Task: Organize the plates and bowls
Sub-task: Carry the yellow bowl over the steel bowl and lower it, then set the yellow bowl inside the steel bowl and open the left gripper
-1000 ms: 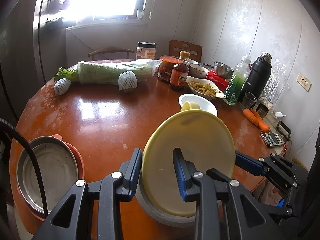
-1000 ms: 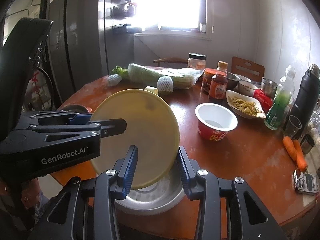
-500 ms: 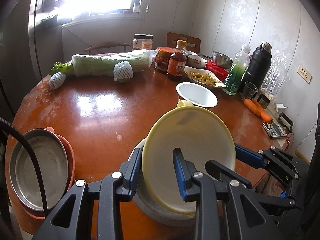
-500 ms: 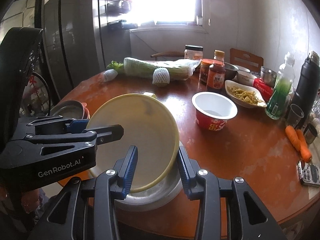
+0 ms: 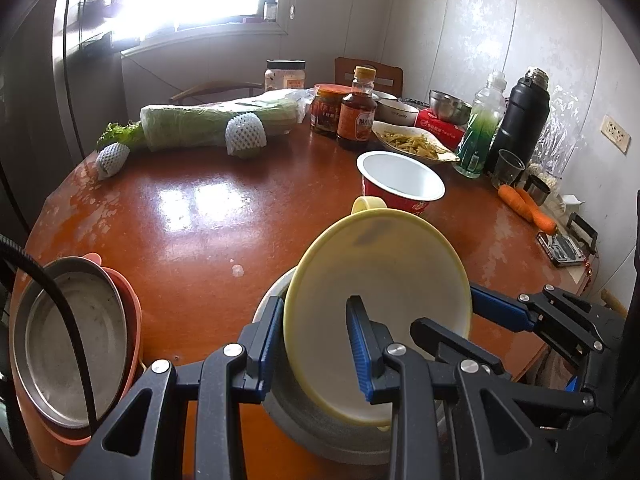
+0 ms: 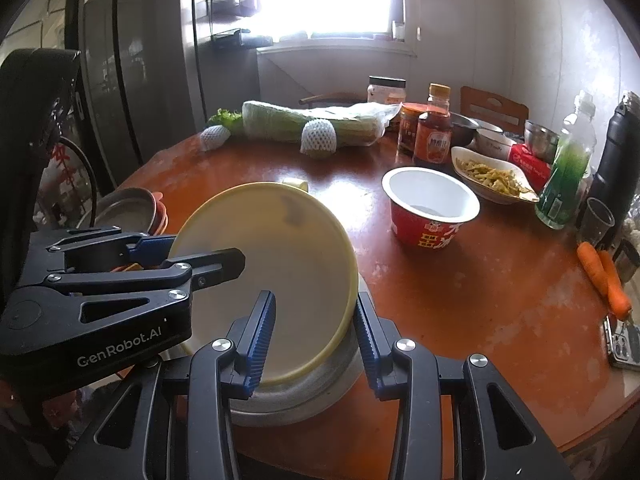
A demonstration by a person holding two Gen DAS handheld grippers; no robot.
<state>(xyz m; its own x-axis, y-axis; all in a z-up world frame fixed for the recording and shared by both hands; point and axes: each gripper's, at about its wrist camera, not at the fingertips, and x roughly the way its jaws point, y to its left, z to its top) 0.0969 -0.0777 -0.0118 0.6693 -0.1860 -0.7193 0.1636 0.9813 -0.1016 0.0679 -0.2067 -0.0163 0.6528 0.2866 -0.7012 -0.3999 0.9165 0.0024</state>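
Yellow plastic bowl (image 5: 380, 292), tilted, low centre of both views, above a grey bowl (image 6: 304, 392) on the table (image 5: 200, 216). Left gripper (image 5: 316, 344) clamped on its left rim, right gripper (image 6: 316, 336) on its right rim; contact underneath apparently not yet made. Steel plate (image 5: 72, 340) on orange dish, lower left.

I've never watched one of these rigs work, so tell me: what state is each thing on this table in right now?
yellow plate: tilted, gripped at both edges, above the grey bowl.
left gripper: shut on the plate.
right gripper: shut on the plate.
grey bowl: upright under the plate.
noodle cup: open, looks empty.
steel pan: nested in an orange dish.
sauce bottle: capped, upright.
black flask: upright.
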